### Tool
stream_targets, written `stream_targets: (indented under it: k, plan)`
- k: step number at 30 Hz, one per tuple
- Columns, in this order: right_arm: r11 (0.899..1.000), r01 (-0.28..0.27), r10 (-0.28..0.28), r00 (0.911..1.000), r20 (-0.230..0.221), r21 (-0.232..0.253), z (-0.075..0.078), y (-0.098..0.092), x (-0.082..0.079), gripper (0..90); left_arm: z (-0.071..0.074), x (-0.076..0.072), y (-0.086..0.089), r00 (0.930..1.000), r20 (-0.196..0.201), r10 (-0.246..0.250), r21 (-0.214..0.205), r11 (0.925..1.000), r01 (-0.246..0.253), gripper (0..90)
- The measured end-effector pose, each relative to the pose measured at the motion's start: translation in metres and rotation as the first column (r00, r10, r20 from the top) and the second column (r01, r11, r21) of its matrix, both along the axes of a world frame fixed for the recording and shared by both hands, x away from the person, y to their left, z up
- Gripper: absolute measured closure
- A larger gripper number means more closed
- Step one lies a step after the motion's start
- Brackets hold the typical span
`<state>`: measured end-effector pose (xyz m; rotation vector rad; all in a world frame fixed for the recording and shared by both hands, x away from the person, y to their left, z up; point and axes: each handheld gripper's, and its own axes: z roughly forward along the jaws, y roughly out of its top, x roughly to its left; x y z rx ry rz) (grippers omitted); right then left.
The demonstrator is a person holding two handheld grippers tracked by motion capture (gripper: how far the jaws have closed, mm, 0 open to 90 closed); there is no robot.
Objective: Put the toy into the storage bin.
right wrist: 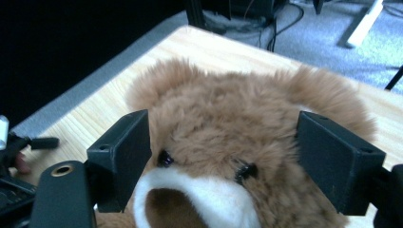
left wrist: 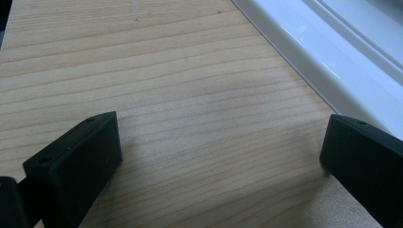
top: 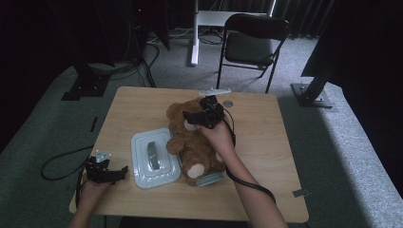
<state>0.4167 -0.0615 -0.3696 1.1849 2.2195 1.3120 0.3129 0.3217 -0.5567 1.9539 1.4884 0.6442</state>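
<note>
The bear [top: 192, 142] lies on its back across a grey container [top: 209, 179] near the middle of the table [top: 266, 142], head toward the far edge, and we take the job in hand to be packing it away. Working left to right: our left gripper [top: 124, 170] rests low at the near left of the table, jaws spread wide with nothing but bare wood between them, its right jaw just beside the rim of the lid [top: 154, 157]. The lid lies flat on the table, handle up, touching the bear's left flank, so the container is already uncovered. Our right gripper [top: 190, 117] sits over the bear's face; in the right gripper view its jaws flank the head [right wrist: 223, 128] at eye level, standing wide apart, and we cannot confirm the pads [right wrist: 126, 152] press into the fur. We judge the packing unfinished: the bear must still be settled inside the container and the lid refitted.
</note>
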Motion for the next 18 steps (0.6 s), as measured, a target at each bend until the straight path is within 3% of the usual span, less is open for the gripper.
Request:
stream_targets:
  k: [4, 9, 14, 18]
  plan:
    - [0.998, 0.001, -0.002, 1.0, -0.005, -0.06, -0.014, 0.006, 0.0, 19.6, 0.0, 0.0, 0.0, 1.0, -0.001, 0.0, -0.001, 1.0, 0.0, 0.6]
    - [0.997, -0.007, 0.005, 0.9998, -0.021, -0.075, -0.021, 0.006, -0.001, 21.2, 0.0, 0.0, 0.0, 1.0, -0.002, -0.002, 0.001, 1.0, 0.002, 0.6]
    - [0.996, -0.038, 0.03, 0.9957, -0.088, -0.084, -0.03, 0.008, 0.004, 21.6, 0.0, 0.0, 0.0, 1.0, -0.002, -0.002, 0.001, 1.0, 0.002, 0.6]
    - [0.994, -0.042, 0.031, 0.9939, -0.106, -0.1, -0.037, 0.011, 0.006, 21.8, 0.0, 0.0, 0.0, 1.0, -0.002, -0.002, 0.001, 1.0, 0.002, 0.6]
